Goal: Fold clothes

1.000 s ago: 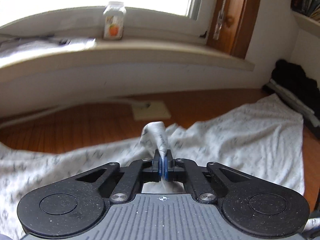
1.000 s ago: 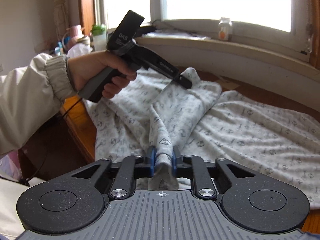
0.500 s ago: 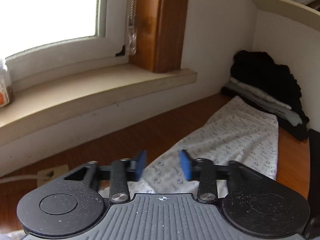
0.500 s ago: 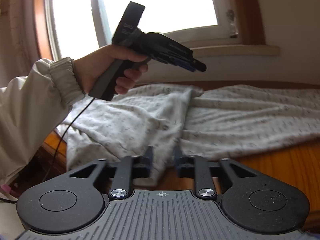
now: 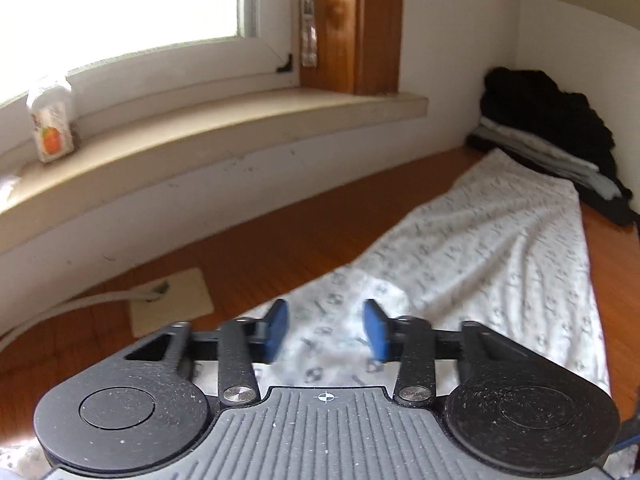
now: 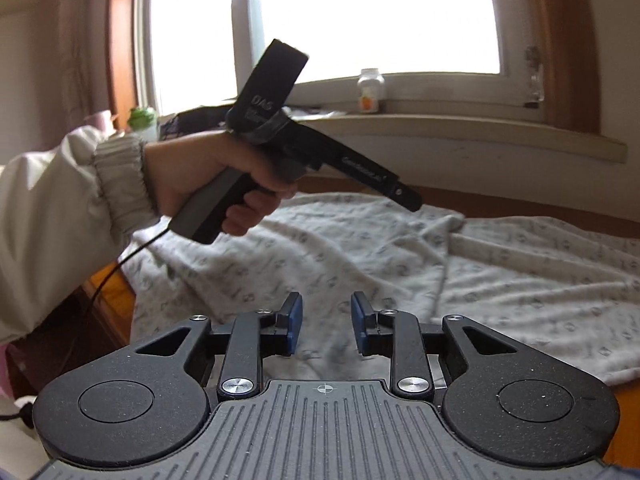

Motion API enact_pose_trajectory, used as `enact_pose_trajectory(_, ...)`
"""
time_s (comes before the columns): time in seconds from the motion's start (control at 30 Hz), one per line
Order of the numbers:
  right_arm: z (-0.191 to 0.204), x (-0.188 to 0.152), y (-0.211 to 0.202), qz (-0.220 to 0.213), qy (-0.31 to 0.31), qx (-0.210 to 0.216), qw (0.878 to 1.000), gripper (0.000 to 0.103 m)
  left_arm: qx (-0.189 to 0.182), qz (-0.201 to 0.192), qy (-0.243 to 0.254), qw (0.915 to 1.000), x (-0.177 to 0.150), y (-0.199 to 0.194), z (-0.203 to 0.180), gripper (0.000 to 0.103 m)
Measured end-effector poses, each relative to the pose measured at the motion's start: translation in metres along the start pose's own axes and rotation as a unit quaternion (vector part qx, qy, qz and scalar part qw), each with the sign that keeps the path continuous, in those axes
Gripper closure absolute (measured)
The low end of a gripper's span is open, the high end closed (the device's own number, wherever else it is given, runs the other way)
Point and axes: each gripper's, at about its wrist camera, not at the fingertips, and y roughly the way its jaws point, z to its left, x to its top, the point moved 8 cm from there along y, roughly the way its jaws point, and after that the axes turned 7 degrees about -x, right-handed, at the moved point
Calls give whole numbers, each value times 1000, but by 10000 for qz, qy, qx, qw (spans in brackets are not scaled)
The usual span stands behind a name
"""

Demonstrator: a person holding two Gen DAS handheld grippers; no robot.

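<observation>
From the left wrist camera, the left gripper [image 5: 325, 330] hung with its blue-padded fingers [image 5: 276, 330] spread wide and holding nothing, poised over the white patterned garment [image 5: 480, 256]. The cloth lay flat on the wooden bench [image 5: 256, 256], passing beneath the gap between the fingers and stretching away toward 2 o'clock, where its far edge stopped just short of a pile of dark folded clothes [image 5: 548, 132] against the wall. A small bottle [image 5: 50, 124] with an orange label stood on the windowsill [image 5: 224, 120] at 10 o'clock, and a pale square plate [image 5: 172, 300] with a cable lay on the wood at 9 o'clock.

From the right wrist camera, the right gripper [image 6: 325, 326] was likewise parted, its fingers [image 6: 294, 324] empty, with the garment [image 6: 400, 264] spread below and beyond them from 10 to 3 o'clock, one flap folded over along a ridge near 1 o'clock. At 10 o'clock a hand [image 6: 208, 176] in a cream sleeve [image 6: 60, 216] gripped the left gripper's handle above the cloth, clear of it.
</observation>
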Motion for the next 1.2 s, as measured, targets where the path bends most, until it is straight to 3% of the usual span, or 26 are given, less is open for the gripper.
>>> enact_pose_trajectory(0.1,2,-11,2,168,-127,-74,9998,75,-192,118,137,9997,-1,11,-7,72)
enact_pose_trajectory(0.17,2,-17,-3,149,-124,-58,9998,75,-88,302,291,9991,-3,24,-10,90)
enact_pose_trajectory(0.23,4,-22,-8,123,-154,-66,9998,75,131,282,350,9989,-4,35,-8,92)
enact_pose_trajectory(0.43,13,-31,-24,-2,-435,-164,9989,74,211,-11,157,9997,-2,44,4,91)
enact_pose_trajectory(0.63,12,-26,-24,70,-583,-90,9982,74,482,-10,223,9986,6,51,15,91)
enact_pose_trajectory(0.8,-1,-20,-11,143,-546,-232,9981,74,510,-47,-138,9986,14,57,36,89)
enact_pose_trajectory(0.9,-3,-16,-10,199,-480,-223,9984,73,512,-3,-140,9986,14,52,40,85)
enact_pose_trajectory(1.07,24,-4,-3,95,-630,75,9979,72,711,-115,-217,9972,2,2,55,54)
enact_pose_trajectory(1.2,61,10,17,49,-889,518,9947,72,1077,-165,-415,9932,-18,-50,85,45)
